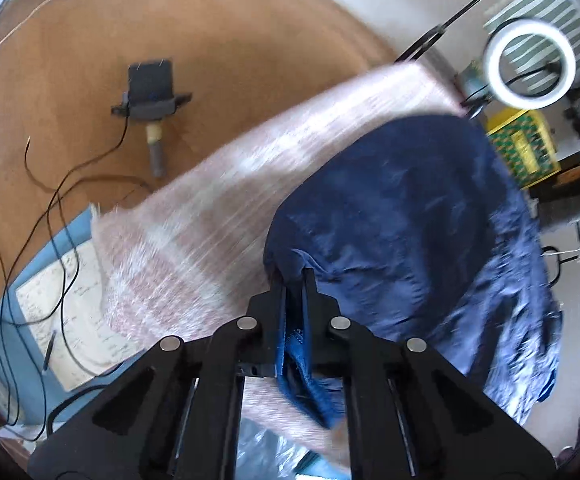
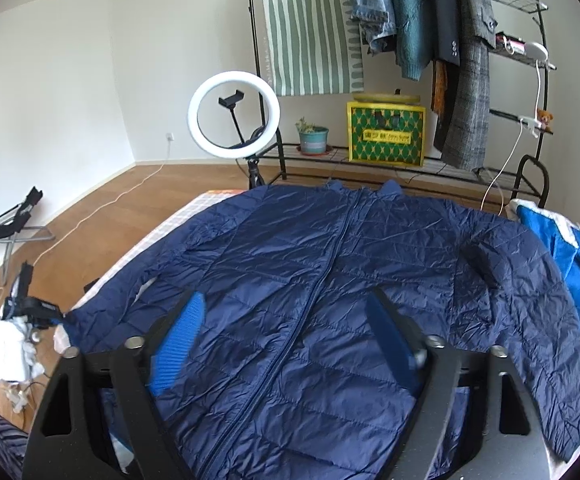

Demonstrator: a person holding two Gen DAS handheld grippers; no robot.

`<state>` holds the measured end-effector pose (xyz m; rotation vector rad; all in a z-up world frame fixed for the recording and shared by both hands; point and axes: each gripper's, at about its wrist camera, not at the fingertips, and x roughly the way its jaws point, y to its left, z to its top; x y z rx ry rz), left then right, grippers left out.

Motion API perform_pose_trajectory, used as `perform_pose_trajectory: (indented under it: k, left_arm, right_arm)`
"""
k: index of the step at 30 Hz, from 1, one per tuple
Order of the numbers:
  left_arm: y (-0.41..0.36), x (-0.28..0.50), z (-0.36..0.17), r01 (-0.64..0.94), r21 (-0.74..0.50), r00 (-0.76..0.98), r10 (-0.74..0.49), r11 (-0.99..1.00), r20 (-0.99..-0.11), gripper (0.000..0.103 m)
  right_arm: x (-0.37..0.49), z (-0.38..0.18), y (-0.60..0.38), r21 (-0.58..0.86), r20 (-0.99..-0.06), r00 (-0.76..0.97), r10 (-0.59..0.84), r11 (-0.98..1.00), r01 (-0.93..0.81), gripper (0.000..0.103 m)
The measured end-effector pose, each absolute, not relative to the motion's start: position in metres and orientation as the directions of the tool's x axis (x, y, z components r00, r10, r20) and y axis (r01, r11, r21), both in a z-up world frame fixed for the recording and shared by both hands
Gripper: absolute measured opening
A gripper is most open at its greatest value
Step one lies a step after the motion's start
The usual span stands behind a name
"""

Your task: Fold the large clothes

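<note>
One navy jacket [image 2: 330, 280] is spread flat on the bed [image 1: 193, 240]; its cuff is pinched by the left gripper [image 1: 294, 280], while the right gripper [image 2: 285, 312] jaws are held spread above it.

navy jacket [image 2: 310, 280] lies flat, zipped — right tool [image 2: 290, 332] spread above.

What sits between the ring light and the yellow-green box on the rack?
A small potted plant stands between ring light and box, clear in the right wrist view.
</note>
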<state>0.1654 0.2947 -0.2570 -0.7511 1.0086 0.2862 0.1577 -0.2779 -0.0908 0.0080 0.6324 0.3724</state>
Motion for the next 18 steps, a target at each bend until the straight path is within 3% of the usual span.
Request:
perform_pose_trajectory:
  k: [6,18]
  left_arm:
    - [0.25,0.18,-0.187,-0.378,-0.444,0.651,-0.108,0.812,-0.751,0.004]
    - [0.092,0.249,-0.142,-0.036,-0.502,0.616,-0.376,0.864,-0.692,0.003]
  right_arm:
    - [0.165,-0.1,-0.277,0.149,-0.616,0.699,0.362,0.925,-0.349,0.047]
    - [0.182,-0.102,-0.284,0.19,-0.654,0.655,0.379,0.92,-0.342,0.046]
